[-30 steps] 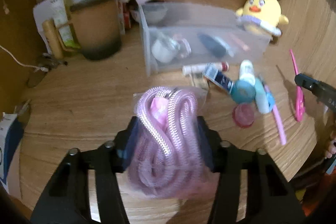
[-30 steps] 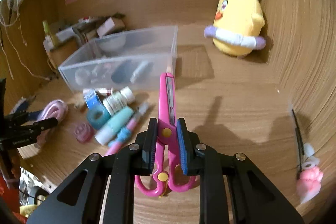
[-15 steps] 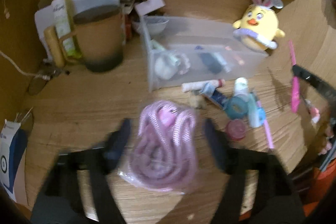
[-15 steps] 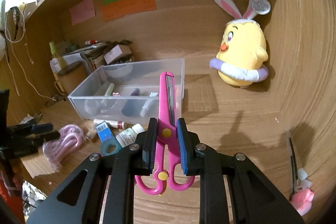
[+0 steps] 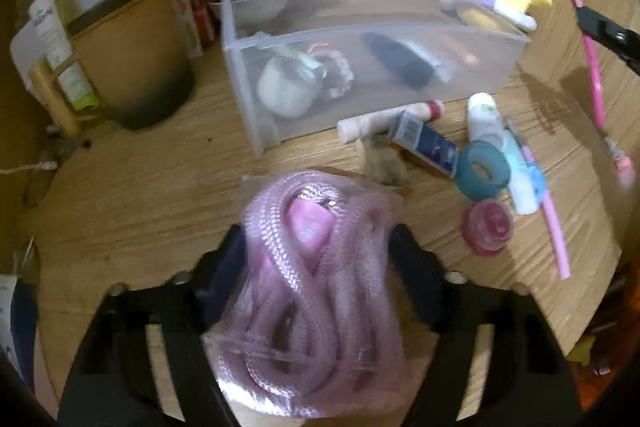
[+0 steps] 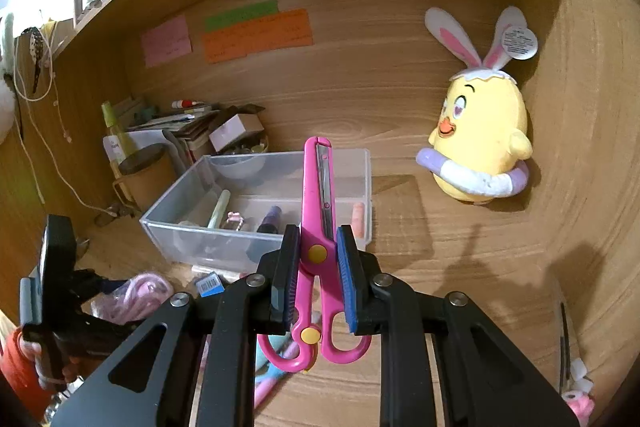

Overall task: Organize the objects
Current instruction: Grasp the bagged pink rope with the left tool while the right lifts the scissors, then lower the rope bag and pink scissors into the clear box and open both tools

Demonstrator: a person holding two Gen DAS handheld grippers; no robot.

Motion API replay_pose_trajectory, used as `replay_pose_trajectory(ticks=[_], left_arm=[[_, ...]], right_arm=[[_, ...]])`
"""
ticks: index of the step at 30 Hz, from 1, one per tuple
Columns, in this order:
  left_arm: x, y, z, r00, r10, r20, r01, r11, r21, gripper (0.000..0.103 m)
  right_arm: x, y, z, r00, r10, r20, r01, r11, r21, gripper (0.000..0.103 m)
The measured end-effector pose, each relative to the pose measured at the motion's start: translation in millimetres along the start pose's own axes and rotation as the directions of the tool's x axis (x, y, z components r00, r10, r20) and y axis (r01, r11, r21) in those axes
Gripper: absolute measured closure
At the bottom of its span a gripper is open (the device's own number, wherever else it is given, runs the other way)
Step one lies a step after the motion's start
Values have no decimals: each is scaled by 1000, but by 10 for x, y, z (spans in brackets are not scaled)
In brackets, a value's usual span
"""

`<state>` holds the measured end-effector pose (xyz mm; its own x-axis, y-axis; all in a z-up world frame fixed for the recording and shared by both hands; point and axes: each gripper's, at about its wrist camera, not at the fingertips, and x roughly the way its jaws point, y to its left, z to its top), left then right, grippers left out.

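Scissors point(image 6: 318, 227), clamped in the right gripper point(image 6: 317, 277), had risen; left gripper point(image 5: 316, 259) was closing around the bagged pink cord point(image 5: 308, 291) it had loosened.

We can read no text: the print on the white-and-green bottle point(image 5: 52, 39) and the orange paper note point(image 6: 256, 37) is blurred.

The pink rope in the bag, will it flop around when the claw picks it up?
Probably yes. The pink rope is loosely coiled in soft loops, so it should sag and droop. Its clear plastic bag looks crinkly and may be slippery. The left claw is closing around the bundle, which looks squashy, likely light.
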<state>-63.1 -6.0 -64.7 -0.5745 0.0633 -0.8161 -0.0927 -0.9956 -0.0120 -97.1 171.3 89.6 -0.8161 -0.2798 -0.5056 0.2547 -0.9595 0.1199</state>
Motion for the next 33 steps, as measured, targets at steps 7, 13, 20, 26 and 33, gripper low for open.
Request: replay_pose_trajectory(ticks=[7,13,20,26,33], left_arm=[[-161,150,-51,998,-14,69,21,995,-102,50],[-509,283,55,982,-24,188,60,981,-185,57],[-849,357,330,951,-6,311,68,979,-191,58],[-1100,341,623,919,-2,395,73,984,-165,58],[-1049,314,1016,907,11,420,52,989,-138,58]], right_arm=[[110,37,124,1000,-2,8,3,1000,-12,86],[164,22,322,999,-26,39,27,999,-26,86],[245,82,561,996,-42,76,47,998,-52,86],[390,173,690,996,-50,77,56,995,-82,86],[683,270,720,998,-58,37,62,991,-115,86]])
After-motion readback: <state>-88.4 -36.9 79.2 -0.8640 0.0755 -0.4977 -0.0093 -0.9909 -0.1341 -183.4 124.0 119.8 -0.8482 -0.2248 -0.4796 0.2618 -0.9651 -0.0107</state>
